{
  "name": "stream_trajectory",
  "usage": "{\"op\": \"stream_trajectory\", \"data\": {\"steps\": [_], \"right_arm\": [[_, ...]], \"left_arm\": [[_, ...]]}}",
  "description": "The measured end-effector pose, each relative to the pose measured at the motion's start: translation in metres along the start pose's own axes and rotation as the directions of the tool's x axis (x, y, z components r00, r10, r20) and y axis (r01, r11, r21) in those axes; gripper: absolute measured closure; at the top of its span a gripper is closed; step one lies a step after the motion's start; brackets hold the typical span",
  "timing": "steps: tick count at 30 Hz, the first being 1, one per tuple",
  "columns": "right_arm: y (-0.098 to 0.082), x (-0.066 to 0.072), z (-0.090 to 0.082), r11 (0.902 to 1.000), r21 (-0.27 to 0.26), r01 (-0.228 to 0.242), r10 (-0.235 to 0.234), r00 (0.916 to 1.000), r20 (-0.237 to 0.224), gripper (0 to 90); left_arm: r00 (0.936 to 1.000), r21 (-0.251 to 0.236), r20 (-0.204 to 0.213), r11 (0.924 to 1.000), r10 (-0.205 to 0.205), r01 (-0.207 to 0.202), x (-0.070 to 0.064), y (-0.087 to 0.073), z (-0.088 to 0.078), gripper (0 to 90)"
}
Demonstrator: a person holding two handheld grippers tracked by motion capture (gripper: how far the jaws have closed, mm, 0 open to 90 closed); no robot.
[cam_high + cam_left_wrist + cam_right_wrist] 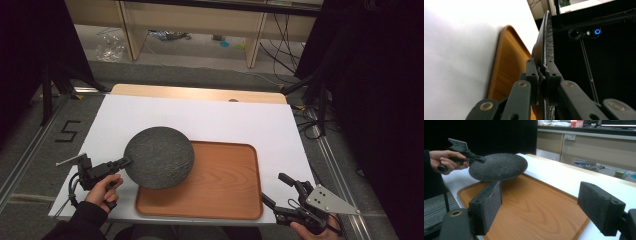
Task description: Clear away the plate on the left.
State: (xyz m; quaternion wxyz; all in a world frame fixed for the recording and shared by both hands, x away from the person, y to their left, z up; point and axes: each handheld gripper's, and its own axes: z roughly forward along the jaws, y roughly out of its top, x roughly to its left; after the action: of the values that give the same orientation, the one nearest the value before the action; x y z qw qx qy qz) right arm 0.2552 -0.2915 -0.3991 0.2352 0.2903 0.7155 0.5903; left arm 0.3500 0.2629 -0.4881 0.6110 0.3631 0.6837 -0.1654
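A round dark grey plate (159, 157) hangs above the left end of the wooden tray (220, 185), lifted clear of it. My left gripper (126, 162) is shut on the plate's left rim. In the left gripper view the plate (545, 42) stands edge-on between the clamped pads (532, 72), with the tray (507, 65) beside it. The right gripper view shows the plate (499, 166) held over the tray (534, 207) by the left gripper (480, 158). My right gripper (274, 190) rests open off the tray's right front corner, its wide-apart pads (486, 205) holding nothing.
A white sheet (210, 117) covers the table under the tray. The table's wooden far edge (200, 92) shows beyond it. Shelving legs and loose cables lie on the floor behind. A metal rail (340, 175) runs along the right side.
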Motion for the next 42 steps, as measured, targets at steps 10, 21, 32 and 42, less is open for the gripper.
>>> {"op": "stream_trajectory", "data": {"steps": [10,21,32,42], "right_arm": [[0.001,0.0,-0.003,0.9992,0.039,0.011,-0.012,0.9996,0.024,20.8],[0.001,0.0,-0.004,0.9992,0.04,0.009,-0.009,0.9997,0.023,20.8],[0.001,0.0,-0.004,0.9991,0.041,0.01,-0.011,0.9997,0.02,20.7],[0.0,0.001,0.0,1.0,-0.004,0.002,-0.002,1.0,0.003,20.8]], "left_arm": [[0.9999,0.052,0.006,0.9986,0.012,-0.012,-0.007,-0.017,0.017,82.4],[0.9998,0.123,-0.013,0.9923,0.018,-0.016,-0.011,-0.036,0.036,82.6],[0.9982,0.224,-0.041,0.9741,0.043,-0.033,-0.016,-0.056,0.056,82.2],[0.9943,0.311,-0.056,0.948,0.09,-0.068,-0.017,-0.069,0.07,82.8]]}}
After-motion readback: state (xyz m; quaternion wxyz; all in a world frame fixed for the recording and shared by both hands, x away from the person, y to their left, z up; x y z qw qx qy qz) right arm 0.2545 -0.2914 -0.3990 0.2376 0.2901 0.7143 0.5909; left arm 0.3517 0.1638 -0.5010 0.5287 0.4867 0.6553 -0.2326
